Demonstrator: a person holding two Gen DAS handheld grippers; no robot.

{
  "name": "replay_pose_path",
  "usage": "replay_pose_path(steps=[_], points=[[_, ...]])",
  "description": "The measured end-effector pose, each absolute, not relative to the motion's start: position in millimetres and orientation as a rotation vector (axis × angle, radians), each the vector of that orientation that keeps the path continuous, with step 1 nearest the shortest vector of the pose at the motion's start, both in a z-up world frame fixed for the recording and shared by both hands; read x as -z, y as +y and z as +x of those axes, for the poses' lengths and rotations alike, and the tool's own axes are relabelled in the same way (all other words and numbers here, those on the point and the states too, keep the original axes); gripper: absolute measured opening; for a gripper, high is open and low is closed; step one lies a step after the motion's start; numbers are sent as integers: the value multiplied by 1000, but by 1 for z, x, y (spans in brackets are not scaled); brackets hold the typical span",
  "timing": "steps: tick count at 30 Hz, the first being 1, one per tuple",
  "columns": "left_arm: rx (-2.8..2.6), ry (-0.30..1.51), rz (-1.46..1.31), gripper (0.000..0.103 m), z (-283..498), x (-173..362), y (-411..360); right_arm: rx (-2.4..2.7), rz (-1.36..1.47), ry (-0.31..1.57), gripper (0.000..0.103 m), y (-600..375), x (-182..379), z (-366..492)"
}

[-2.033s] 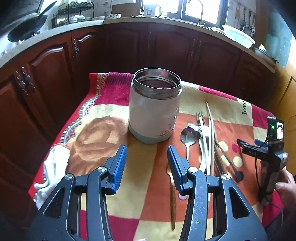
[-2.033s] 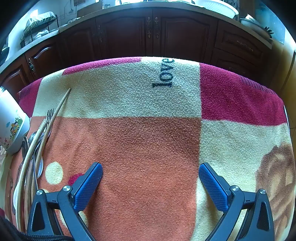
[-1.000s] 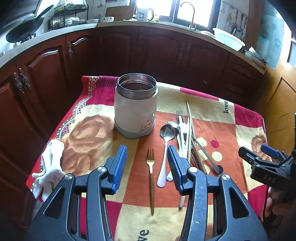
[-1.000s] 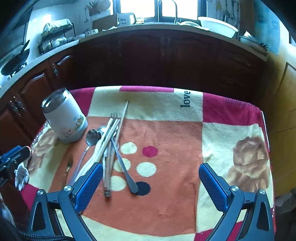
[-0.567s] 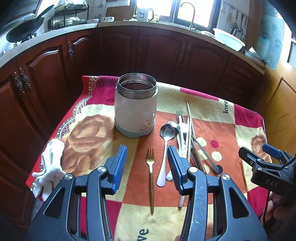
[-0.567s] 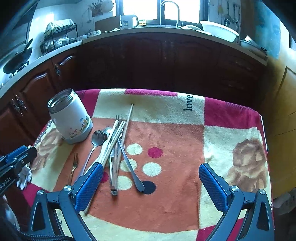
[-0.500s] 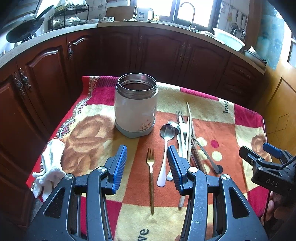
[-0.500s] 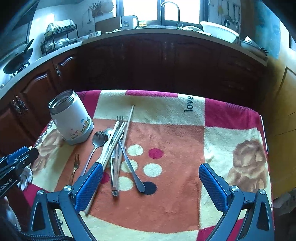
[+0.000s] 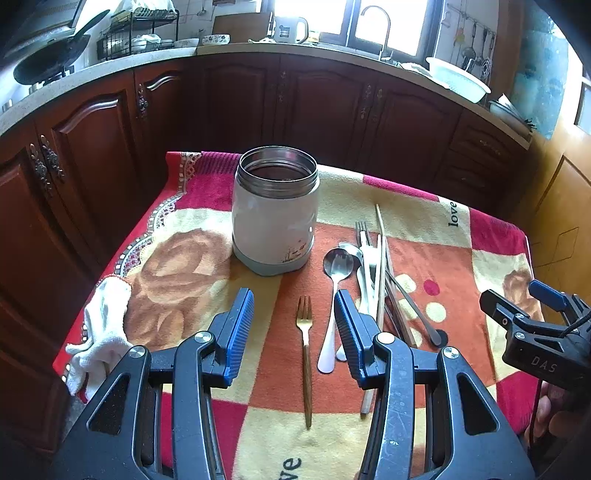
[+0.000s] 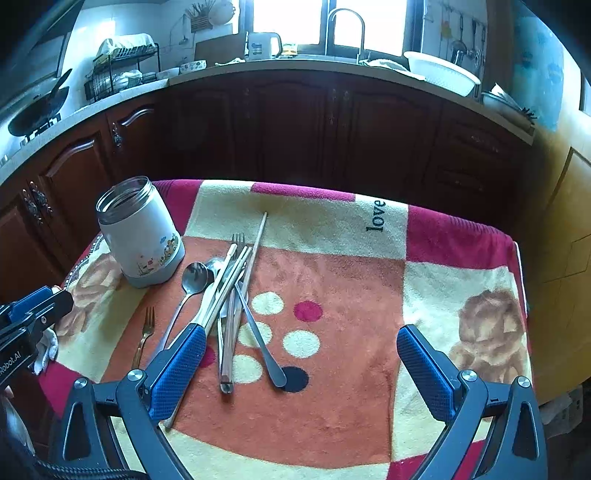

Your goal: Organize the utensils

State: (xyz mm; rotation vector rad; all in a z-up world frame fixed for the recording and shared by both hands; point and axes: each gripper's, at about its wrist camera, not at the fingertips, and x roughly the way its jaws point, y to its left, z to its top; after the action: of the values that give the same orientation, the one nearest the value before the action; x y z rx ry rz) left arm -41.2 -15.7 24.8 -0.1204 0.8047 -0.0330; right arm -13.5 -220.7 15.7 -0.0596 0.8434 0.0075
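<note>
On the blanket, utensils lie beside the open jar.

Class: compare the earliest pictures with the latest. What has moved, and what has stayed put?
Both grippers, left and right, pulled back and up from the cloth, so more table shows. Nothing was gripped or released. The jar, gold fork and utensil pile stayed put; both grippers stayed open.

Daylight glares white through the window at the top center; cabinets below stay dim, frame edges curve and darken.
</note>
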Motion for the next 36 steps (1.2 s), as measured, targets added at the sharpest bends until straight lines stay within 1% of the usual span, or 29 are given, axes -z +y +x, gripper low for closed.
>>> replay_pose_path(steps=[26, 36], points=[[47, 864, -173, 45, -37, -13, -9, -13, -65, 849, 103, -218, -15, -11], [30, 893, -230, 45, -34, -7, 9, -33, -47, 853, 103, -218, -13, -9]])
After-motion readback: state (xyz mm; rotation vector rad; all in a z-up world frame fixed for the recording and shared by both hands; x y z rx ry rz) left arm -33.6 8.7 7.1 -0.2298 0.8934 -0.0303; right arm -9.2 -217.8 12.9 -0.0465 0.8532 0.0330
